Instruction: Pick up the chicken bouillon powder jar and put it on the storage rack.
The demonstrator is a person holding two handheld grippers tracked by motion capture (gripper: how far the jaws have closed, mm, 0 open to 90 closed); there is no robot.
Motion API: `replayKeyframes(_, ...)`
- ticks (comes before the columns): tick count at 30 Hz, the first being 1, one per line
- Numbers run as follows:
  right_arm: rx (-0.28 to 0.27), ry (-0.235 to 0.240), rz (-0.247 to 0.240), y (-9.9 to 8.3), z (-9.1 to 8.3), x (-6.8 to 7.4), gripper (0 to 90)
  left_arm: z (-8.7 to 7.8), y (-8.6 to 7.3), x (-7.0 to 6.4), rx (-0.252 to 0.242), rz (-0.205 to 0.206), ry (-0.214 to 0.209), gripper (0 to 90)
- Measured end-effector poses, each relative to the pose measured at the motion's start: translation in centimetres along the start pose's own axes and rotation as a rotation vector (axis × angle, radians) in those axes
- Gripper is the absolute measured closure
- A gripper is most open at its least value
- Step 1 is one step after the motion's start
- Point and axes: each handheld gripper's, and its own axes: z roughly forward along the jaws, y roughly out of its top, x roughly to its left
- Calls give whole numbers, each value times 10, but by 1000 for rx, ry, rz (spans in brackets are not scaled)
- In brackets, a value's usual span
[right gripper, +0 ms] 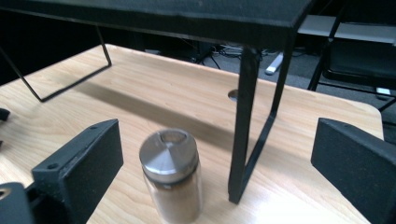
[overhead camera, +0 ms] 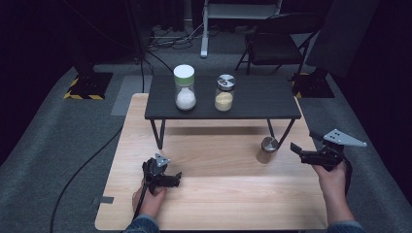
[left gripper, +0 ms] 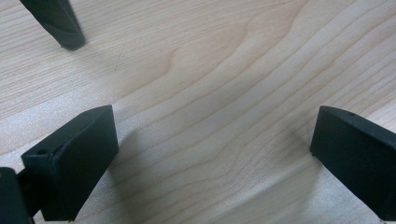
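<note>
In the lower left of the high view the left tongs [overhead camera: 176,178] rest low over the wooden tabletop [overhead camera: 223,204], spread wide and holding nothing; the left gripper view has bare wood grain between the two black jaws and the foot of a shelf leg [left gripper: 63,28] at upper left. At the right of the high view the right tongs [overhead camera: 302,150] hover just beside a small spice jar [overhead camera: 266,150], also wide open and empty, aimed at it. In the right gripper view that jar [right gripper: 172,175] stands upright at lower centre, between the spread jaws but nearer the left one and touching neither, just in front of the shelf's black front leg [right gripper: 243,126]. It looks like clear glass with a smooth metal lid, filled with brown powder: probably rigid, fairly light, slippery and breakable if dropped. The straight glass body under the lid seems the safest place to grip, squarely across its width. The leg close behind leaves little room for overshoot. Farther back, atop the low black shelf [overhead camera: 262,109], stand a green-lidded jar of white grains [overhead camera: 184,88] and a metal-lidded jar of yellow powder [overhead camera: 224,93].
</note>
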Motion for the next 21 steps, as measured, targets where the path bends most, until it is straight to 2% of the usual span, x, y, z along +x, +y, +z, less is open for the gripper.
replayKeyframes(1,9,-3,0,-1,0,0,19,0,0,0,0,0,0,8)
replayKeyframes(2,40,-6,0,-3,1,1,19,0,0,0,-1,0,0,8)
replayKeyframes(10,80,4,5,-22,4,2,18,0,0,0,-1,0,0,8)
replayKeyframes(11,94,7,-6,-26,5,4,18,0,0,0,0,0,0,8)
replayKeyframes(21,160,29,-13,-44,16,8,18,0,0,0,0,0,0,8)
